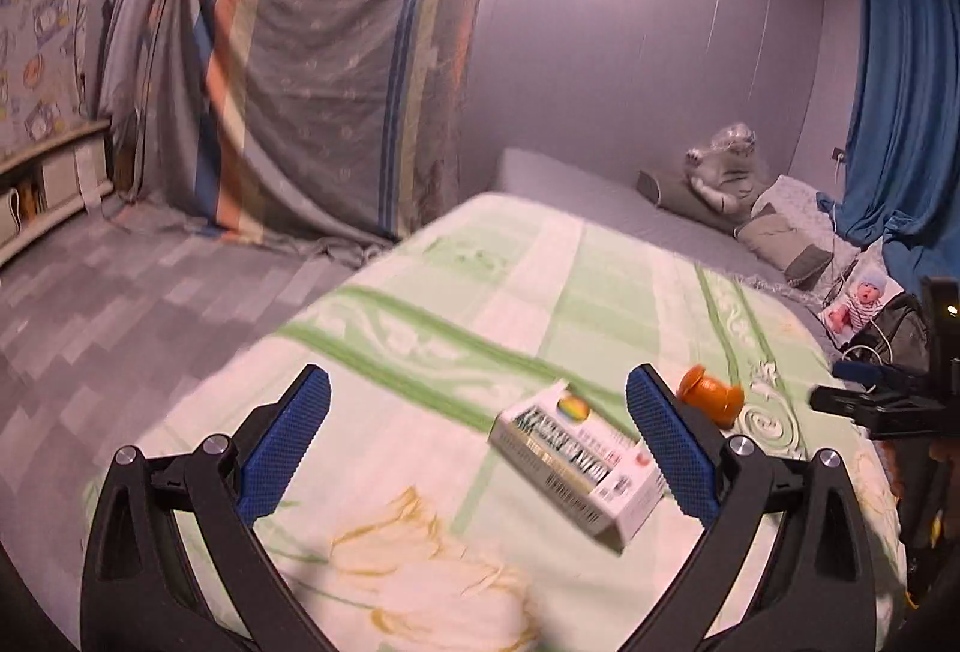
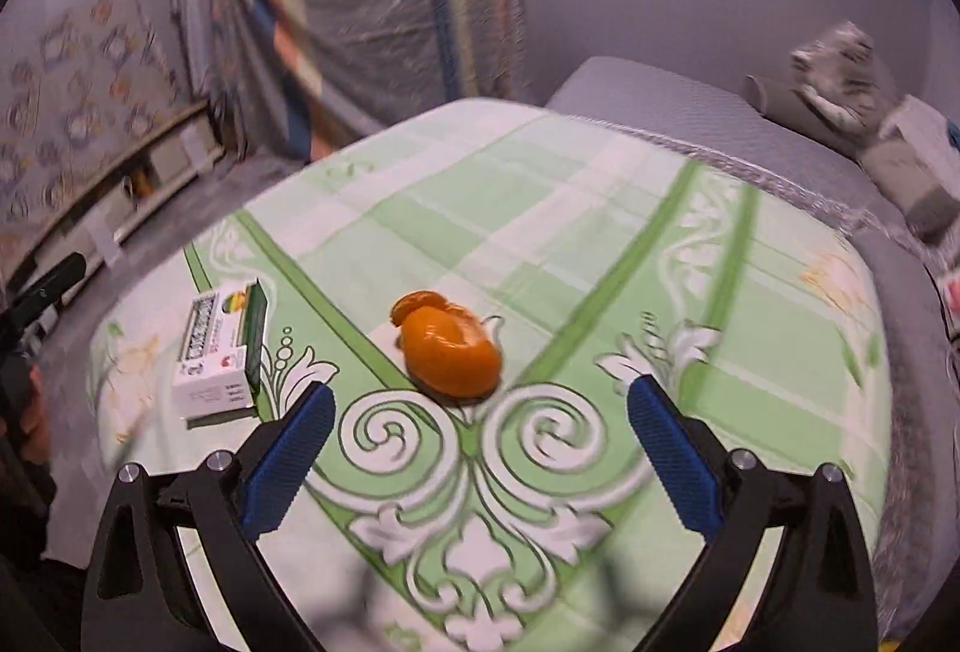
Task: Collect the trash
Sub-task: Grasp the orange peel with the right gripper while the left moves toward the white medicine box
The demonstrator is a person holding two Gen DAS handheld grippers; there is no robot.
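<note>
On the green-patterned bedspread (image 2: 540, 208) lie one white carton (image 2: 217, 359) and one orange bottle (image 2: 451, 349), while two pillows (image 1: 780, 235), one doll (image 1: 855, 301) sit beyond.

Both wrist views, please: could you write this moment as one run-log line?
left gripper: open, empty | right gripper: open, empty | white box, orange bottle: lying apart on green bedspread
</note>
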